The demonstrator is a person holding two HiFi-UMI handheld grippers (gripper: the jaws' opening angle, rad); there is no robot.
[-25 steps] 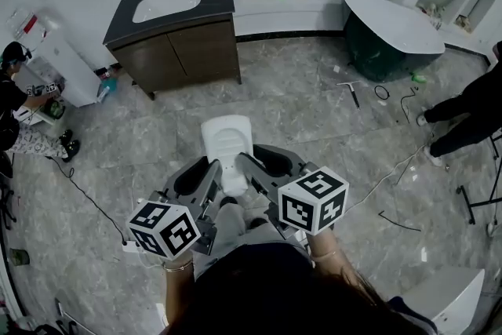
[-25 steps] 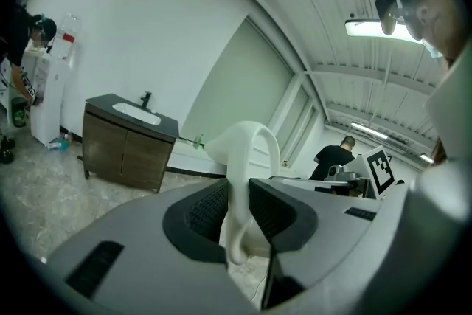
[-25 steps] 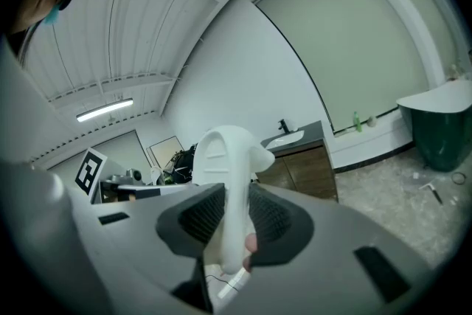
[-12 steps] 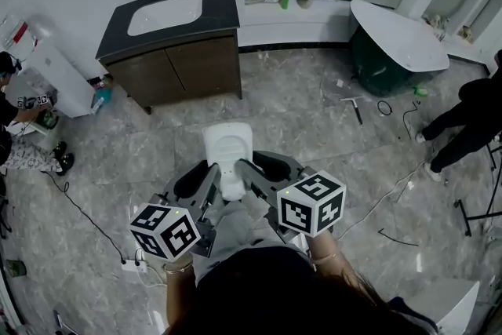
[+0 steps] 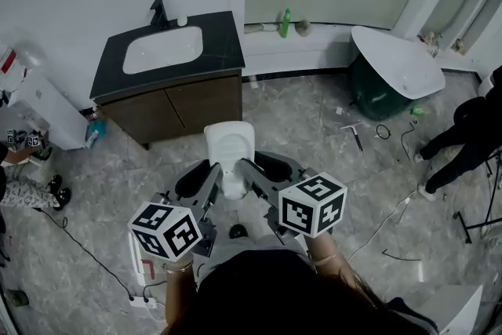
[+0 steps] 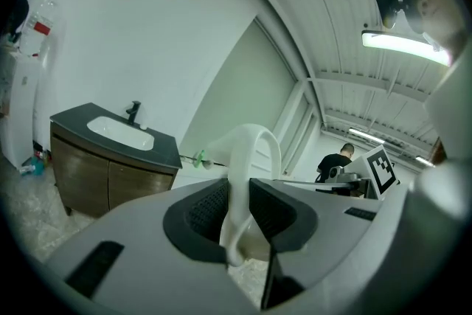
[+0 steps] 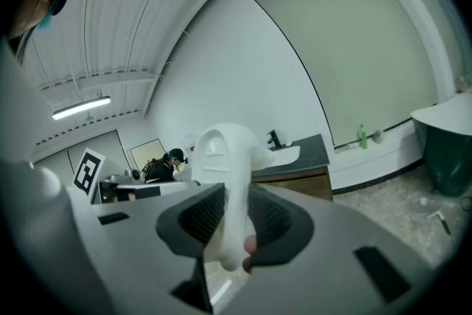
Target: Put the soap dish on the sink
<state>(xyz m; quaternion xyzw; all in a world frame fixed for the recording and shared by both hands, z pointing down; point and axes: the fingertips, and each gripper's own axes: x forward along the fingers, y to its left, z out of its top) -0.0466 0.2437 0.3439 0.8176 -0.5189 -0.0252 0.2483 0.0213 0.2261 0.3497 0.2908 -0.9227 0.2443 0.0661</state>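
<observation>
I hold a white soap dish (image 5: pixel 230 151) in front of me, above the floor, with both grippers. My left gripper (image 5: pixel 215 183) is shut on the dish's left edge (image 6: pixel 243 181). My right gripper (image 5: pixel 246 178) is shut on its right edge (image 7: pixel 228 195). The sink (image 5: pixel 163 49) is a white basin set in a dark counter on a wooden cabinet, ahead and to the left against the wall, with a black tap (image 5: pixel 158 12) behind it. The same sink (image 6: pixel 116 130) shows in the left gripper view and, farther off, in the right gripper view (image 7: pixel 284 154).
A white bathtub (image 5: pixel 398 59) stands at the right. A green bottle (image 5: pixel 284 23) sits on the ledge behind. Tools and cables (image 5: pixel 353 133) lie on the marble floor. One person (image 5: pixel 463 129) stands at the right edge, another (image 5: pixel 16 169) at the left. A power strip (image 5: pixel 141 300) lies near my feet.
The view has moved towards the sink cabinet, which now lies lower and nearer in the head view. Both grippers still hold the dish the same way.
</observation>
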